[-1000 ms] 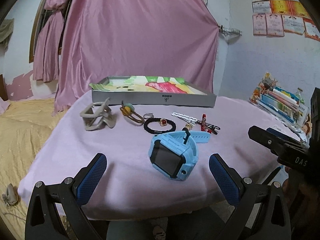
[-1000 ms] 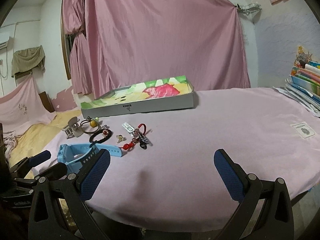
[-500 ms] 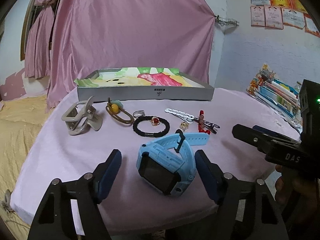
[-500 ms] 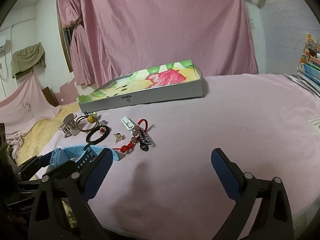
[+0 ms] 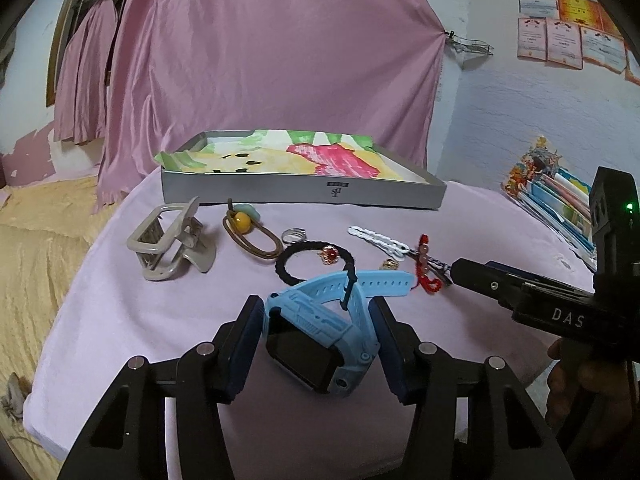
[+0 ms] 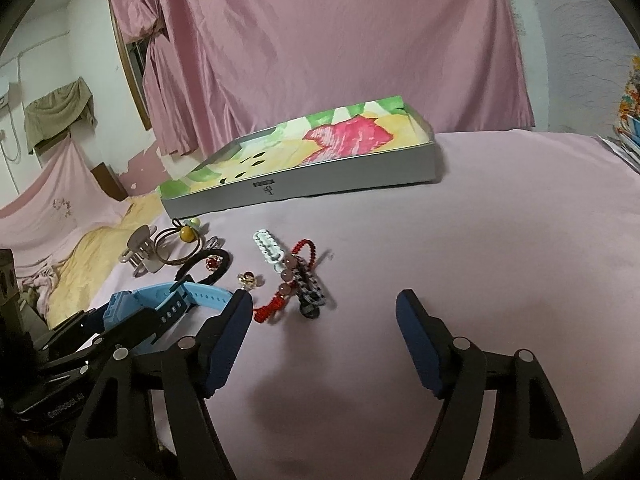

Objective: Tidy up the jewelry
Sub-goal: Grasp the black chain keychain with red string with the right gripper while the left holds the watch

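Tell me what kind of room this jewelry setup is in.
Most likely a home bedroom: pink curtains hang behind the cloth-covered table, bedding lies beside it, and certificates are stuck on the wall.

Pink curtain (image 5: 280, 60) drapes the pale wall (image 5: 520, 112).

A pink curtain (image 5: 276, 60) is hung across the back wall, bunched at a window frame on the left. The table is covered by a lilac cloth (image 6: 500, 240). Paper certificates (image 5: 568, 42) are pinned on the white wall, upper right; a wire rack (image 5: 472, 46) is fixed beside the curtain's edge. Books and colourful booklets (image 5: 556, 204) are stacked at the table's right edge. A yellow bedspread (image 5: 36, 248) is seen left of the table. A khaki cloth (image 6: 60, 114) is draped on the left wall, with a pink sheet (image 6: 60, 212) below it.
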Demonstrator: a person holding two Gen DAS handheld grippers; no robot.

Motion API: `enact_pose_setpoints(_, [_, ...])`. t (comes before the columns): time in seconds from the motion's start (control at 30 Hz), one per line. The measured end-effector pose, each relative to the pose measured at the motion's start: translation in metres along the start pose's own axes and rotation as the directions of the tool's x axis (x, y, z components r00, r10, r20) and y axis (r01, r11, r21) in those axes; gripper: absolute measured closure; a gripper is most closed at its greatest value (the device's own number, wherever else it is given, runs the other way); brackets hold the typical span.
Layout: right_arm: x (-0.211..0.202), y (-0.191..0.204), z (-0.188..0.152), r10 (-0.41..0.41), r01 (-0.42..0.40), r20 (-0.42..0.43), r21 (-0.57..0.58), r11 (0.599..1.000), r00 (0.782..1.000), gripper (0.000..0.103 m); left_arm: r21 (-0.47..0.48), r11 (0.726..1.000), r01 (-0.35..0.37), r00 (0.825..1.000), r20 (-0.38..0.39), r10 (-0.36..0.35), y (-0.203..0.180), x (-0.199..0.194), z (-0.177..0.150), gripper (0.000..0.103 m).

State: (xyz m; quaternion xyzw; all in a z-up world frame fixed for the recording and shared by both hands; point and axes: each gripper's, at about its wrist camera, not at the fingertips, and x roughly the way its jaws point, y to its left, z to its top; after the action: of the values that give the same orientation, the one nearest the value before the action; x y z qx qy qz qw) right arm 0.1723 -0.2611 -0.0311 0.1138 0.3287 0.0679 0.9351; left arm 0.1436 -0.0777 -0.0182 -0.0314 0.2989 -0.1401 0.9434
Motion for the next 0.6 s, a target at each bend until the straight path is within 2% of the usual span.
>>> enact_pose_setpoints(0.17, [0.006, 0.004, 0.002, 0.002, -0.002, -0.028, -0.008, 1.0, 1.0, 0.049, -0.011, 1.0, -0.006, 1.0, -0.002, 0.006, 0.004, 0.003, 0.002, 0.052])
enact_pose_setpoints(0.3, [0.011, 0.005, 0.005, -0.01, 0.009, -0.042, -0.011, 1.0, 0.999, 0.063, -0.02, 1.0, -0.012, 1.0, -0.007, 0.012, 0.008, 0.007, 0.006, 0.052])
enact_pose_setpoints(0.43, [0.014, 0.006, 0.008, -0.02, 0.019, -0.053, -0.018, 1.0, 0.998, 0.071, -0.028, 1.0, -0.013, 1.0, -0.01, 0.013, 0.011, 0.01, 0.009, 0.052])
enact_pose_setpoints(0.5, [0.015, 0.006, 0.009, -0.023, 0.021, -0.058, -0.022, 1.0, 0.998, 0.08, -0.029, 0.999, -0.014, 1.0, -0.011, 0.013, 0.011, 0.011, 0.01, 0.052])
enact_pose_setpoints(0.6, [0.015, 0.007, 0.008, -0.028, 0.026, -0.061, -0.031, 0.999, 0.998, 0.083, -0.024, 1.0, -0.015, 1.0, -0.012, 0.015, 0.011, 0.012, 0.01, 0.052])
